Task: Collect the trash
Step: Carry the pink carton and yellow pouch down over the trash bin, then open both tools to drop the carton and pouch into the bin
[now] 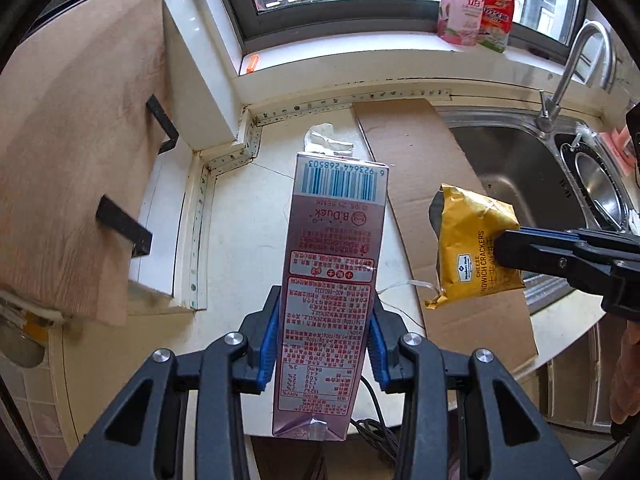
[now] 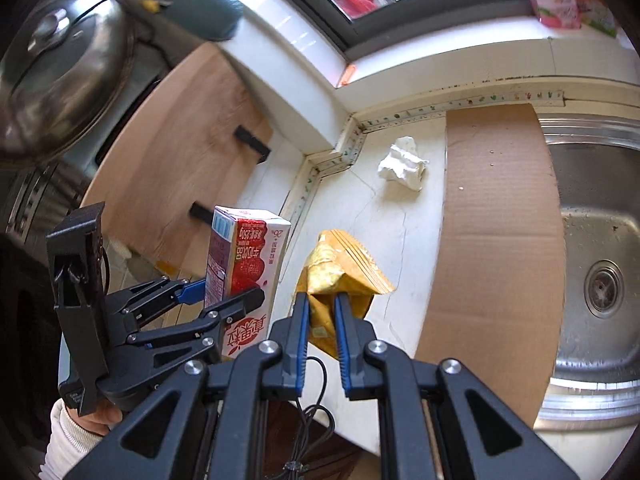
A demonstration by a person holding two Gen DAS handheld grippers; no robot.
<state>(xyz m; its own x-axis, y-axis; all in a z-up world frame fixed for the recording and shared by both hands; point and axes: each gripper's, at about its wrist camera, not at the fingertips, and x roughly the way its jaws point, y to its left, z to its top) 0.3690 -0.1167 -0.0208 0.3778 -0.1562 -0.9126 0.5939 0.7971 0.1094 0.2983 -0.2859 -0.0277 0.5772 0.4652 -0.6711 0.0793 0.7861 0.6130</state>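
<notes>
A pink and red drink carton (image 1: 332,272) hangs above the white counter, with my left gripper (image 1: 322,330) shut on its lower half. The same carton (image 2: 244,264) shows at the left of the right wrist view, held by the left gripper (image 2: 218,298). My right gripper (image 2: 322,308) is shut on a yellow cracker wrapper (image 2: 340,276), also lifted off the counter. In the left wrist view the wrapper (image 1: 472,248) hangs at the right, pinched by the right gripper (image 1: 500,248). A crumpled white tissue (image 2: 404,166) lies on the counter near the back corner.
A flat cardboard sheet (image 2: 496,232) lies between the counter and the steel sink (image 2: 596,256) with its tap (image 1: 568,76). A wooden board (image 2: 172,176) leans at the left, a steel pot lid (image 2: 56,76) beyond it. Bottles (image 1: 476,8) stand on the window sill.
</notes>
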